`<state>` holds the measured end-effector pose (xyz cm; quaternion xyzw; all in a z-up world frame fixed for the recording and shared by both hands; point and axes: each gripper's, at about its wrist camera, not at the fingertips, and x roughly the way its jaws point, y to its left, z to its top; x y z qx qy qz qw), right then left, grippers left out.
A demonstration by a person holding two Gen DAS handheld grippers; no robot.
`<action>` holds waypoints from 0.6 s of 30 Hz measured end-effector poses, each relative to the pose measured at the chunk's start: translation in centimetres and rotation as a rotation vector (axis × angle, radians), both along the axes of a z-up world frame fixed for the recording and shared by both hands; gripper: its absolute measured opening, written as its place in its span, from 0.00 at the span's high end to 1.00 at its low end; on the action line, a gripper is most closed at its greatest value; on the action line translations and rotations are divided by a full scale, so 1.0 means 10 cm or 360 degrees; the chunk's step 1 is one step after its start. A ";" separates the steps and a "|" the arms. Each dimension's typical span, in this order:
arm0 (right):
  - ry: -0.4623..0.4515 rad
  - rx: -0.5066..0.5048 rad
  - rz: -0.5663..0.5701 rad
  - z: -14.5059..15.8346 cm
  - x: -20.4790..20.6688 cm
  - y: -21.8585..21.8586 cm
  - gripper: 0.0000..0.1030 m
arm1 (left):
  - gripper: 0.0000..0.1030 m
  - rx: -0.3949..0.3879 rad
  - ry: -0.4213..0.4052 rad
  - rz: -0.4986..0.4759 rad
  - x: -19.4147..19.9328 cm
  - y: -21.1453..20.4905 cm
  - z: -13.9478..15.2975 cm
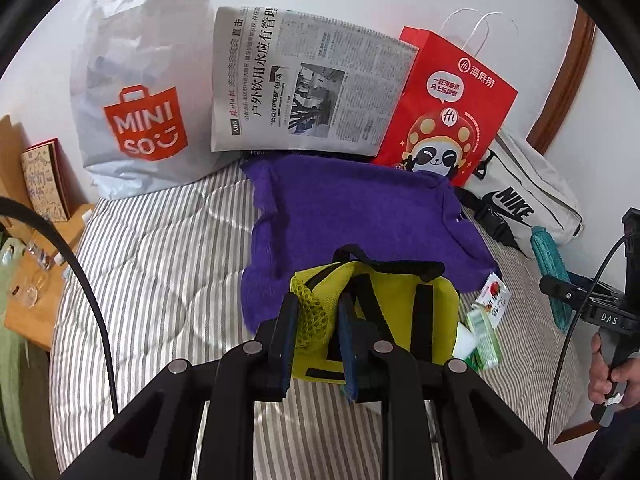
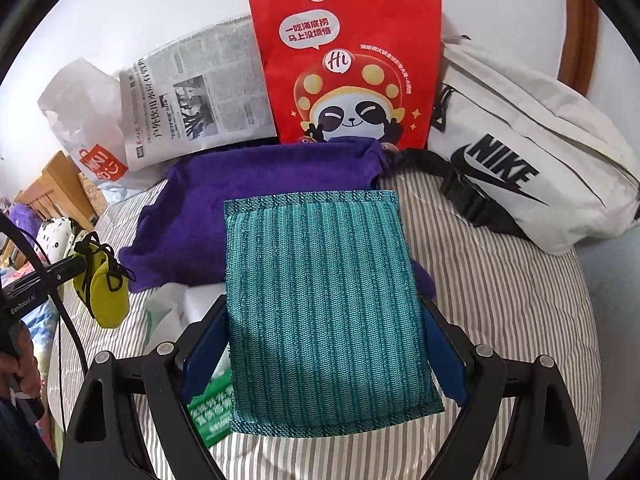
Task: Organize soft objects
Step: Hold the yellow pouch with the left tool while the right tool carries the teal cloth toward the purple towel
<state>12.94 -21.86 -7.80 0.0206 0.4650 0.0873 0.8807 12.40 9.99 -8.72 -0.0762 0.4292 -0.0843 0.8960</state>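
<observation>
Left wrist view: left gripper (image 1: 318, 322) is clamped on the mesh side of a yellow-green pouch (image 1: 384, 320), which hangs lifted just over the near edge of the purple towel (image 1: 352, 216). The right wrist view confirms it — the pouch (image 2: 105, 296) dangles off that gripper, clear of the striped bed (image 2: 500, 280).

Right wrist view: right gripper (image 2: 324, 344) holds a teal knitted cloth (image 2: 324, 300) between its blue pads, jaws spread wide to the cloth's width and pressing both side edges. The cloth sits flat and held up, its far edge over the towel.

Progress, my read — early to mid. Both soft items are picked up but neither is placed; nothing visible is in a final spot yet. The purple towel lies spread and a bit rumpled on the bed, not folded. A green tissue pack (image 1: 482, 338) and a small red-and-white packet (image 1: 494, 300) lie loose beside the towel.

Candidate containers line the wall: Miniso plastic bag (image 1: 136, 112), red paper bag (image 1: 448, 112), white Nike waist bag (image 2: 532, 168), with a newspaper (image 1: 304, 84) propped between the first two. Can't tell which one is the target, or whether any already holds something.

Left to do: deposit pouch and cloth, then deal with the towel and loose packs.
</observation>
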 end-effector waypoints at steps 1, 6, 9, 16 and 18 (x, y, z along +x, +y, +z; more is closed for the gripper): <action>0.0001 -0.0001 0.0004 -0.01 0.06 0.01 0.14 | 0.81 0.0003 0.0005 -0.0005 0.06 0.00 -0.01; -0.0003 -0.0011 0.0025 -0.05 0.30 0.09 0.14 | 0.81 -0.0002 0.0015 -0.0009 0.29 -0.01 -0.06; 0.0001 -0.0015 0.0030 -0.09 0.45 0.13 0.14 | 0.81 -0.0008 0.0019 -0.0009 0.42 -0.03 -0.10; 0.0028 -0.0024 0.0023 -0.23 0.90 0.23 0.14 | 0.81 -0.0015 0.0055 0.0006 0.71 -0.01 -0.21; 0.0040 -0.0029 0.0028 -0.28 1.03 0.27 0.14 | 0.81 -0.0032 0.0076 0.0015 0.81 0.00 -0.25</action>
